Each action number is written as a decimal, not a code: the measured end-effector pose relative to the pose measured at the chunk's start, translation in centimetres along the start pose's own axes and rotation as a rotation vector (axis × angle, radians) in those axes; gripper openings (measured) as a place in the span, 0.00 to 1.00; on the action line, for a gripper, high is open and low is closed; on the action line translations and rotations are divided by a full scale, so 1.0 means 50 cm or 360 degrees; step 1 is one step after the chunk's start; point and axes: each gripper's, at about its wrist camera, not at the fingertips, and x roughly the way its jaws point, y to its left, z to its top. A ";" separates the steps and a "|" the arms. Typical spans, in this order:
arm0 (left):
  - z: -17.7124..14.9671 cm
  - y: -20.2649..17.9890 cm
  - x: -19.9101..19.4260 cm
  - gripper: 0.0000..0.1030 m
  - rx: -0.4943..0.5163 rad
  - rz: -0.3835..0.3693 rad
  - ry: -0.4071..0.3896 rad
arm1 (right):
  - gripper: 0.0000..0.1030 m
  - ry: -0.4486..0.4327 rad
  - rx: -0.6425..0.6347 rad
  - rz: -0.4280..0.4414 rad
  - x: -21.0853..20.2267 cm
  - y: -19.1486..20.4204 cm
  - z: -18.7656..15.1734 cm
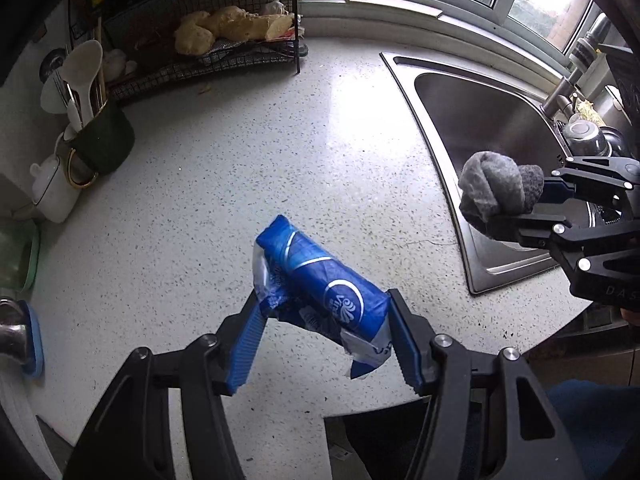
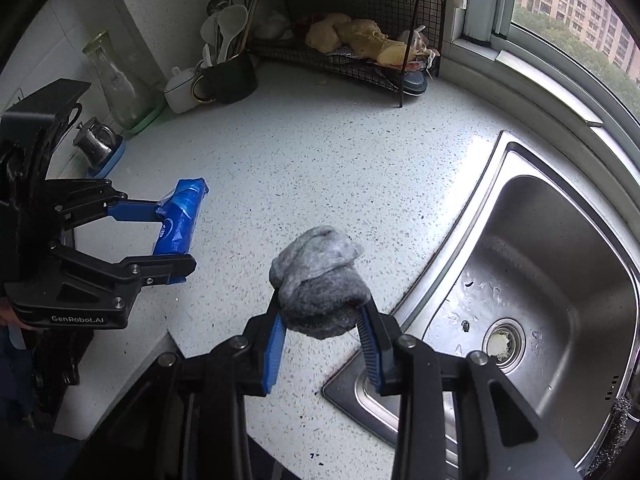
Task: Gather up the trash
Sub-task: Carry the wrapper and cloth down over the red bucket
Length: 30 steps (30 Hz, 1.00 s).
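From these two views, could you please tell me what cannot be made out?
- Trash bin: in neither view, so the drop spot is unknown.
- Wrapper: its printed logo, upside down in the left wrist view, is too small to read; the left gripper covers its sides.
- Grey wad: its underside is hidden by the right gripper.
- Sink: right part cut off by the right wrist view's edge.

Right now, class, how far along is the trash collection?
In hand: the left gripper clamps a blue wrapper, and the right gripper clamps a grey wad. No bin shows, so neither is dropped yet. Left: residue in the sink drain.
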 end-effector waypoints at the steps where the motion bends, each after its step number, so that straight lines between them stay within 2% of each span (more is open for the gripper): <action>1: -0.007 -0.014 -0.004 0.55 -0.0005 -0.0003 -0.0010 | 0.31 -0.0003 -0.0008 0.0002 -0.006 0.001 -0.012; 17: -0.192 -0.233 -0.093 0.55 -0.0060 0.0040 -0.0081 | 0.31 -0.0055 -0.0084 0.0037 -0.119 0.008 -0.228; 24: -0.255 -0.305 -0.109 0.55 -0.0039 0.0035 -0.0044 | 0.31 -0.0018 -0.0067 0.0058 -0.141 0.015 -0.308; 30: -0.293 -0.335 -0.096 0.55 -0.0010 -0.0002 0.0017 | 0.31 0.0017 -0.0038 0.0069 -0.140 0.031 -0.351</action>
